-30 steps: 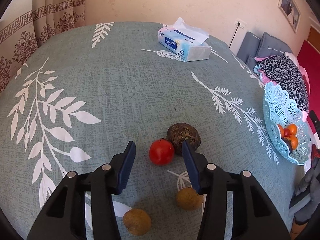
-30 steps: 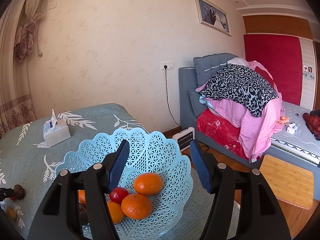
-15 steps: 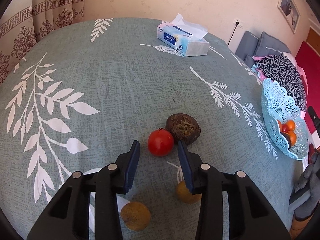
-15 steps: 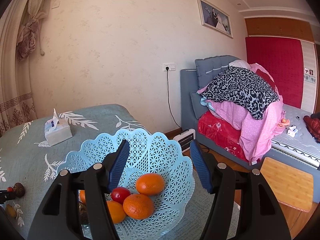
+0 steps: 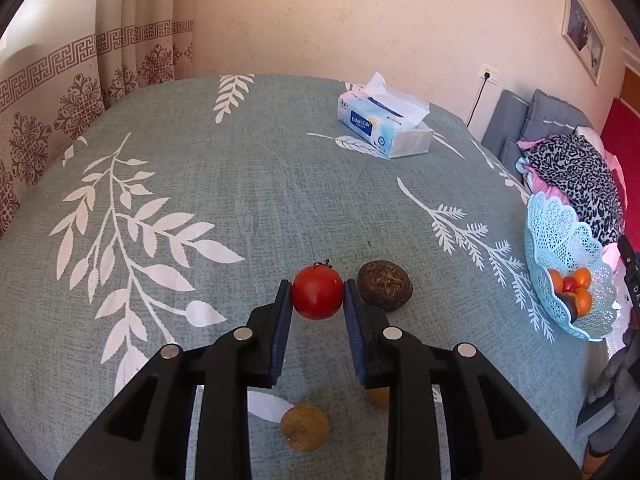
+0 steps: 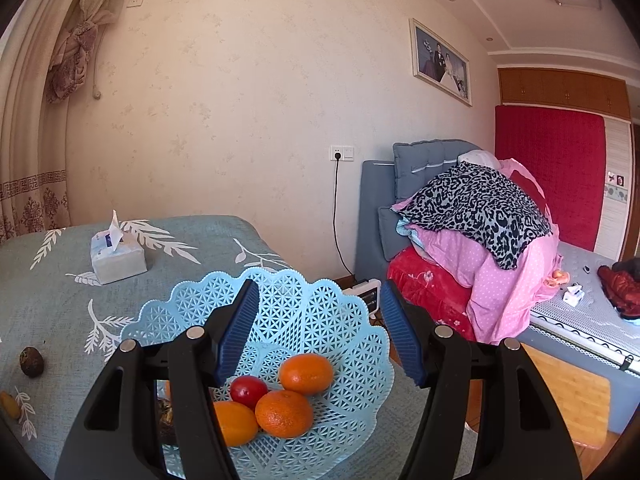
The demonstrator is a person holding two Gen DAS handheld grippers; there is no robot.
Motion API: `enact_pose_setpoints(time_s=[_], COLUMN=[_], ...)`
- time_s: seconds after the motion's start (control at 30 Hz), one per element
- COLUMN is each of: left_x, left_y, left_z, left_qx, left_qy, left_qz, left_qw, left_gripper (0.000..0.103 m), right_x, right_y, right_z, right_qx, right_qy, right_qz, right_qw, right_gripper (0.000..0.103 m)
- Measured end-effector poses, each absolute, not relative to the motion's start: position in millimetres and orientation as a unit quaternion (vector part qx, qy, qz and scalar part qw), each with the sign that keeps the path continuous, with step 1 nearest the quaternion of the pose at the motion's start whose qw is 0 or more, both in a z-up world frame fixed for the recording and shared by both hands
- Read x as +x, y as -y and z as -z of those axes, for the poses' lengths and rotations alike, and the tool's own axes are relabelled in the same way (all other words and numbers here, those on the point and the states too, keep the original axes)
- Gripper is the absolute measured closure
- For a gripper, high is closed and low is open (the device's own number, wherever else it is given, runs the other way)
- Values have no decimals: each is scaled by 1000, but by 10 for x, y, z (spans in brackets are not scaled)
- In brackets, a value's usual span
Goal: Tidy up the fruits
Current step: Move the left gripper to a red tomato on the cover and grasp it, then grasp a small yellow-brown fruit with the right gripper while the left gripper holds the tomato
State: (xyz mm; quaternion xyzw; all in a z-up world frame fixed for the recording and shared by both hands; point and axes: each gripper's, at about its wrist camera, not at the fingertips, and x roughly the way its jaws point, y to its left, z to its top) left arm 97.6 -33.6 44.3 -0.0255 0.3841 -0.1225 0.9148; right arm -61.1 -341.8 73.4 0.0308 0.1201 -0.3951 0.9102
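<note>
Grey-green leaf-print tablecloth (image 5: 240,208) covers the table; a pale blue lattice plastic basket (image 6: 320,312) sits at its edge, holding three oranges and a small red fruit, perhaps something darker behind the finger. Right gripper (image 6: 320,332) hovers over the basket, jaws half apart, empty. Left gripper (image 5: 318,312) has just closed; its blue pads now pinch the round red tomato (image 5: 318,298), which stood free between them a second ago, just beside the dark brown wrinkled fruit (image 5: 384,286). Grasp looks secured; carry to basket likely follows.
</note>
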Motion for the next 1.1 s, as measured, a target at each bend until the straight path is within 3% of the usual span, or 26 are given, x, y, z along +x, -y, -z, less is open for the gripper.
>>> enact_pose_setpoints(time_s=[0.17,0.47,0.67,0.73,0.87,1.1], left_x=[956,868,872,869,868,872], left_y=[167,97,64,61,58,85], left_z=[-480,-547,-536,-545,-544,-524], left_qx=[-42,-24,-30,-32,-33,-30], left_qy=[-381,-354,-357,-355,-355,-358], left_qz=[102,68,67,67,66,67], left_qw=[918,933,931,932,932,931], left_gripper=[77,77,77,77,77,77], right_x=[-501,192,487,552,653,697], right_y=[2966,2137,1688,1609,1594,1591], right_z=[-830,-635,-383,-318,-207,-95], right_qx=[26,54,27,22,35,50], right_qy=[-142,-280,-344,-358,-390,-415], right_qz=[302,55,-15,-24,-39,-56], right_qw=[942,957,939,933,919,907], right_gripper=[38,38,39,43,60,76])
